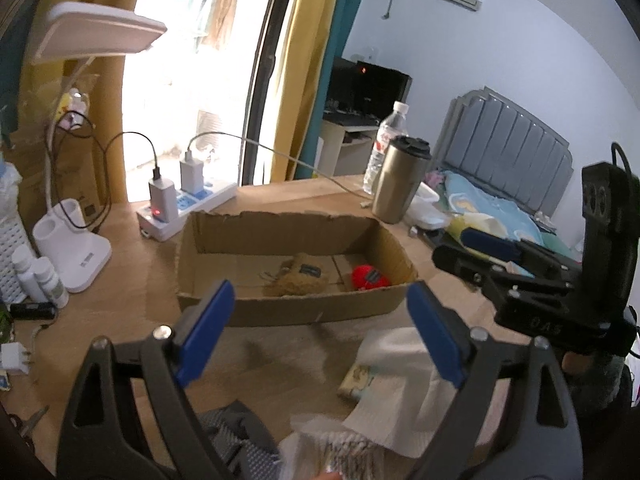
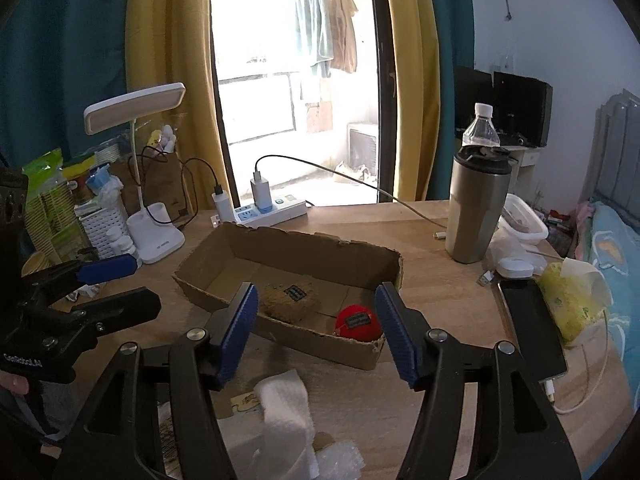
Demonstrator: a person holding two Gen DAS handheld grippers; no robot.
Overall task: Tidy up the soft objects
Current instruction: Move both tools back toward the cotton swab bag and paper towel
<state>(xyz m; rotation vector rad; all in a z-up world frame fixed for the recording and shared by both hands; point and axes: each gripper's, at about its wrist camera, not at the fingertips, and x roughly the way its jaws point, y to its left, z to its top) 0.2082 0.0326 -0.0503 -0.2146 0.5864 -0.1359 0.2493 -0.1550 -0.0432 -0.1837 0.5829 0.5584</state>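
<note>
A shallow cardboard box (image 1: 280, 312) (image 2: 224, 296) sits on the wooden desk. Inside it lie a brown fuzzy soft object (image 1: 298, 278) (image 2: 288, 300) and a red soft ball (image 1: 370, 277) (image 2: 357, 322), each with a dark tag. My left gripper (image 1: 320, 332) is open and empty, in front of the box. My right gripper (image 2: 316, 332) is open and empty, also in front of the box; it also shows in the left wrist view (image 1: 476, 252). A white soft cloth (image 1: 400, 384) (image 2: 284, 420) lies on the desk between the fingers, near a small printed packet (image 1: 358, 380).
A steel tumbler (image 2: 476, 208) and a water bottle (image 2: 482, 128) stand at the back right. A power strip (image 2: 272, 212) with chargers, a desk lamp (image 2: 160, 236) and a white basket (image 2: 104, 224) stand at the back left. A phone (image 2: 532, 320) and a tissue pack (image 2: 568, 304) lie right.
</note>
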